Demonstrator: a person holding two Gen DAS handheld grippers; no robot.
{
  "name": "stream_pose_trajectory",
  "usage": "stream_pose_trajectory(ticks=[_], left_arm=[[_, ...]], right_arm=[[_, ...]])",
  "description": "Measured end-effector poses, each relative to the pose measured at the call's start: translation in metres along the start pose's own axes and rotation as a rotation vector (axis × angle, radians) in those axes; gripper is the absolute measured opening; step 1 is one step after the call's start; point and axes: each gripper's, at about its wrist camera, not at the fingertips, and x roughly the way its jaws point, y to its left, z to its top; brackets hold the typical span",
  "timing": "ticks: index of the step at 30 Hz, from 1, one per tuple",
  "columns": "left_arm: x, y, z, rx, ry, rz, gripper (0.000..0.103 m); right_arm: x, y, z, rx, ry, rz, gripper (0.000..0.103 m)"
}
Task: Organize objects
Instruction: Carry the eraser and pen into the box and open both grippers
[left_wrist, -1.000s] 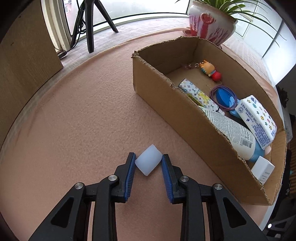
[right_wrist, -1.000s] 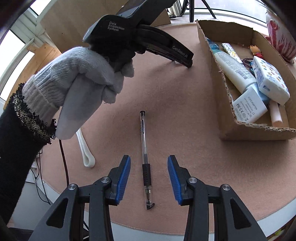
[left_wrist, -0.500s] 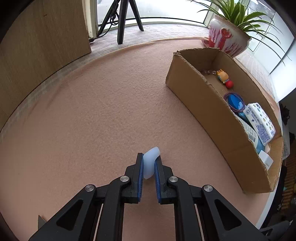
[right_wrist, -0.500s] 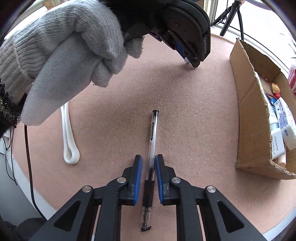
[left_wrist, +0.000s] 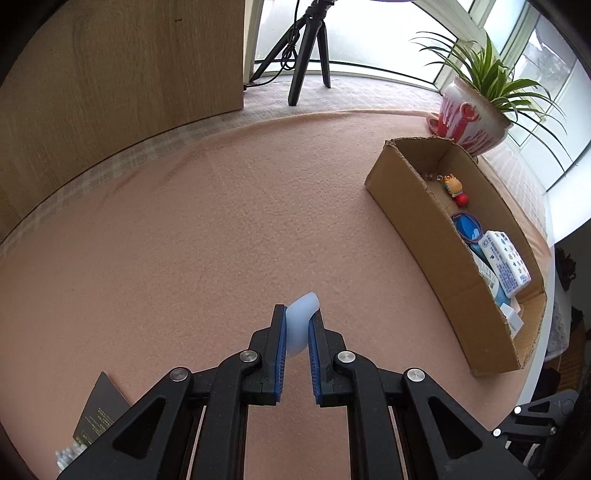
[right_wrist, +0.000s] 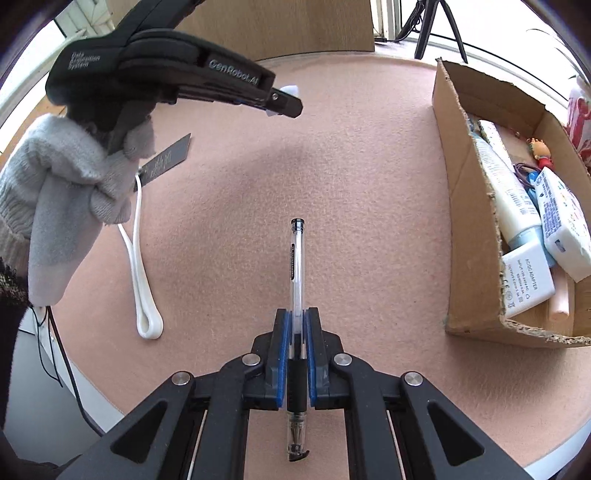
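Note:
My left gripper (left_wrist: 297, 314) is shut on a small pale bluish-white soft piece (left_wrist: 300, 317), held above the pink felt table. From the right wrist view, that left gripper (right_wrist: 286, 101) hangs at the upper left in a grey-gloved hand (right_wrist: 74, 177), the pale piece (right_wrist: 290, 89) at its tip. My right gripper (right_wrist: 297, 314) is closing its jaws on a clear pen (right_wrist: 296, 254) with a black grip; the pads press its barrel. An open cardboard box (left_wrist: 424, 236) (right_wrist: 469, 206) on the right holds a tube, packets, a small toy and several other items.
A red-and-white plant pot (left_wrist: 469, 122) stands behind the box. A tripod (left_wrist: 306, 48) and a wooden board (left_wrist: 110, 74) are beyond the table. A dark card (right_wrist: 168, 158) and a white looped strap (right_wrist: 142, 280) lie near the left table edge.
The left gripper closed on the pale piece and lifted it, drawing back from the box. The right gripper's jaws came together around the pen.

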Motion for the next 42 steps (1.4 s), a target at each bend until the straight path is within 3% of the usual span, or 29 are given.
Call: stream_pose_trajectory(ticks=[7,17,24,32,35,37,38,40,42], left_arm=[[-0.020,-0.026,0.008,-0.002,-0.049,-0.027,0.011],[-0.024,-0.090,0.042,0.025,-0.106,-0.062,0.012],[-0.009,-0.133,0.064,0.051,-0.119,-0.062,0.012],[0.001,-0.157,0.076,0.069,-0.132,-0.053,0.013],[0.001,-0.162,0.076,0.071,-0.142,-0.050,0.020],[-0.002,-0.163,0.076,0.066,-0.155,-0.039,0.038],[-0.004,-0.163,0.076,0.066,-0.165,-0.036,0.048],[-0.007,-0.163,0.076,0.062,-0.173,-0.041,0.048],[-0.011,-0.159,0.075,0.046,-0.180,-0.038,0.048]], right_arm=[[-0.042,-0.021,0.029,0.024,-0.076,-0.020,0.008],[-0.077,-0.087,0.054,0.071,-0.163,-0.076,0.008],[-0.078,-0.127,0.064,0.100,-0.170,-0.105,0.008],[-0.075,-0.149,0.071,0.100,-0.175,-0.111,0.008],[-0.077,-0.152,0.071,0.096,-0.181,-0.110,0.008],[-0.078,-0.155,0.071,0.103,-0.189,-0.115,0.009],[-0.077,-0.156,0.071,0.104,-0.183,-0.114,0.018],[-0.079,-0.157,0.070,0.109,-0.194,-0.115,0.032],[-0.081,-0.157,0.069,0.109,-0.197,-0.121,0.032]])
